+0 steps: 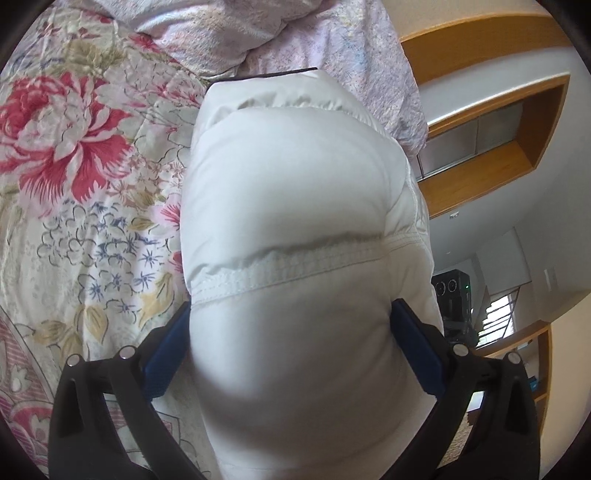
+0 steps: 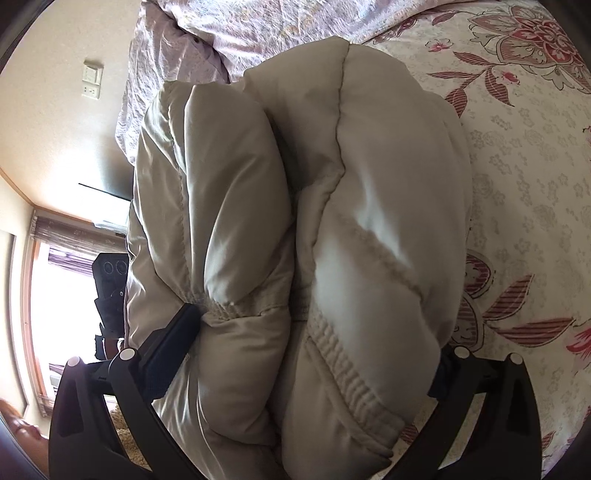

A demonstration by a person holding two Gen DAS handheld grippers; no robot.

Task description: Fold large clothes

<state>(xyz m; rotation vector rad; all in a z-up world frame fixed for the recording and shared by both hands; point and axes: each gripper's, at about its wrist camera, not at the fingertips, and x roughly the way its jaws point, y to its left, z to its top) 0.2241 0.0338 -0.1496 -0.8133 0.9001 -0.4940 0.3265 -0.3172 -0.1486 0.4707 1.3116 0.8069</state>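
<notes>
A puffy white down jacket (image 1: pixel 288 177) fills the middle of the left wrist view, bunched into a thick roll above the floral bedspread (image 1: pixel 74 147). My left gripper (image 1: pixel 291 306) is clamped on it, with the blue pads (image 1: pixel 166 354) pressing into both sides near a stitched seam. In the right wrist view the same jacket (image 2: pixel 388 184) appears cream-coloured and folded into two fat lobes. My right gripper (image 2: pixel 317 328) squeezes this bundle at its ribbed hem. Its left finger (image 2: pixel 173 339) shows; the right one is mostly hidden behind the fabric.
A crumpled lilac quilt (image 1: pixel 258 29) lies at the head of the bed (image 2: pixel 517 184). Wooden wall shelves (image 1: pixel 498 122) stand to the right. A black device (image 2: pixel 110 273), a bright window (image 2: pixel 40 295) and a wall switch (image 2: pixel 92 77) lie beyond the bed's edge.
</notes>
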